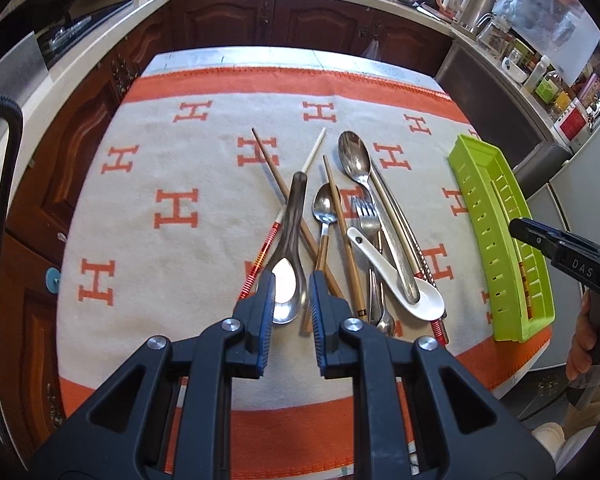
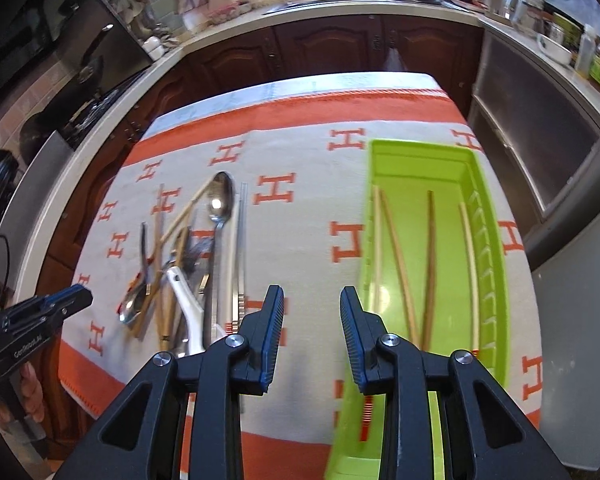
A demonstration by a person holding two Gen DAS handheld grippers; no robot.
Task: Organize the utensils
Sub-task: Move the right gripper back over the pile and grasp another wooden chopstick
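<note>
Utensils heaped on blanket; chopsticks in green tray; left gripper parted, empty; right gripper released, empty.

In the right wrist view, we see the green tray and the chopsticks in it smeared by motion blur. The tray's near end is cut off by the lower picture edge and partly covered by the right gripper. We cannot separate the piled utensils there. In the left wrist view, the left gripper hides part of the metal spoon's bowl.
</note>
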